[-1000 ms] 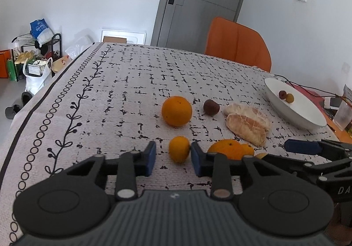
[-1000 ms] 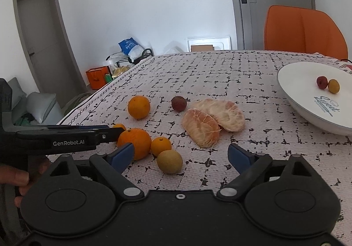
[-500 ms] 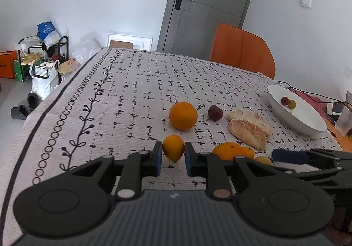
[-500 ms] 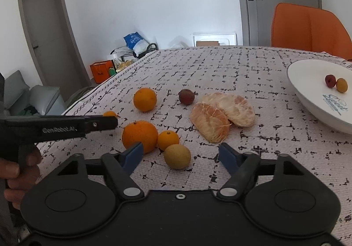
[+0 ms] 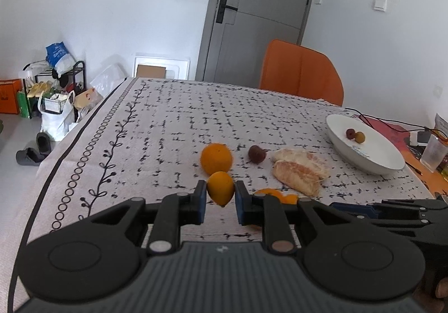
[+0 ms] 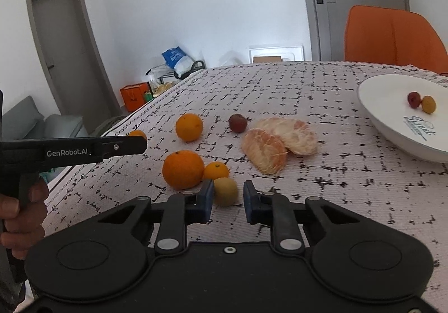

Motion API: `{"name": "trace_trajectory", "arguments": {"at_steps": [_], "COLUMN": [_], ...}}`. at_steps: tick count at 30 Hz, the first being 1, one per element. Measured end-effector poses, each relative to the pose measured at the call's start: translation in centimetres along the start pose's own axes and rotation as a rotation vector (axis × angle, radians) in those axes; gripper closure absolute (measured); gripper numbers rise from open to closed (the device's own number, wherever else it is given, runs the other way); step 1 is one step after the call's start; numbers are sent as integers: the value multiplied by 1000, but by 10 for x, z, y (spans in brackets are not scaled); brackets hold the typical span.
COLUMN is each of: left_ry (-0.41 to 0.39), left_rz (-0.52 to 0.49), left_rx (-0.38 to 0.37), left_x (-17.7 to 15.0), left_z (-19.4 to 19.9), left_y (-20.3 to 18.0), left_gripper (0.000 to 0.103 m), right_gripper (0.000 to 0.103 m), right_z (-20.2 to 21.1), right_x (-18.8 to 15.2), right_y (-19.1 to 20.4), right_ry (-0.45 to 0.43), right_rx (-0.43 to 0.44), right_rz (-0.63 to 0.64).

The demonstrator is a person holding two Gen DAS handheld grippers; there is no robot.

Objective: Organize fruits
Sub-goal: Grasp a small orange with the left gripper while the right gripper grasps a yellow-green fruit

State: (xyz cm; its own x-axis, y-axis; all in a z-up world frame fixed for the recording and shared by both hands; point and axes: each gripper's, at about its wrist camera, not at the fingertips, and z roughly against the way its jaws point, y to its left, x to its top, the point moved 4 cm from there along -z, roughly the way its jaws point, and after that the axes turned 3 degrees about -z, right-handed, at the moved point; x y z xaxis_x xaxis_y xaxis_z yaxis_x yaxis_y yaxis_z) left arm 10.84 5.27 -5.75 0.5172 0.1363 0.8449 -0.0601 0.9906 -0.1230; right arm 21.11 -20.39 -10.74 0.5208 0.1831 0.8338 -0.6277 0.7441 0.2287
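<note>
My left gripper [image 5: 221, 198] is shut on a small orange fruit [image 5: 220, 187] and holds it above the tablecloth; it also shows in the right wrist view [image 6: 136, 135]. My right gripper [image 6: 225, 201] has narrowed around a small yellow-brown fruit [image 6: 225, 191] on the cloth, with a gap still at the right pad. Beside it lie a large orange [image 6: 183, 169] and a small orange [image 6: 216, 171]. Farther off are another orange [image 6: 189, 127], a dark red fruit [image 6: 238, 123] and two peeled pomelo pieces [image 6: 277, 142]. The white bowl [image 6: 392, 128] holds two small fruits.
An orange chair [image 5: 301, 72] stands at the table's far side. A clear cup [image 5: 432, 149] and cables lie right of the bowl [image 5: 372, 156]. The table's left edge [image 5: 58, 162] drops to a floor with bags and shoes.
My left gripper closed on the small orange fruit and lifted it off the cloth. My right gripper moved forward to the yellow-brown fruit and its jaws narrowed around it.
</note>
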Motion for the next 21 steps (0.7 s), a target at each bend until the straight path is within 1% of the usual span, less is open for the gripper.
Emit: {"name": "trace_trajectory", "arguments": {"at_steps": [5,7,11,13,15,17,18,19,20,21], "left_ry": [-8,-14,-20,-20,-20,-19,-18,-18,-18,-17], "left_rz": [-23,-28,-25,-19,-14,-7,-3,-1,2,4], "left_rx": [-5,-4,8,15,23,29,31,32,34,35], "left_x": [3,4,3,3,3,2,2,2,3,3], "left_z": [3,6,10,11,11,12,12,12,12,12], "left_y": [-11,-12,-9,-5,-1,3,5,7,8,9], "left_gripper": [83,83,83,83,83,83,83,83,83,83], "right_gripper": [83,80,67,52,49,49,52,69,77,77], "right_z": [10,11,3,-3,-11,-18,-21,-23,-24,-24], "right_x": [1,1,1,2,2,2,2,1,1,1], "right_y": [-9,-10,-2,2,4,3,3,4,5,6], "right_ry": [-21,-29,-20,-12,-4,12,19,25,23,30], "right_rx": [3,14,20,12,-8,-19,-17,-9,-1,14], "right_rz": [-32,-43,-12,0,6,-2,-5,-4,1,1]}}
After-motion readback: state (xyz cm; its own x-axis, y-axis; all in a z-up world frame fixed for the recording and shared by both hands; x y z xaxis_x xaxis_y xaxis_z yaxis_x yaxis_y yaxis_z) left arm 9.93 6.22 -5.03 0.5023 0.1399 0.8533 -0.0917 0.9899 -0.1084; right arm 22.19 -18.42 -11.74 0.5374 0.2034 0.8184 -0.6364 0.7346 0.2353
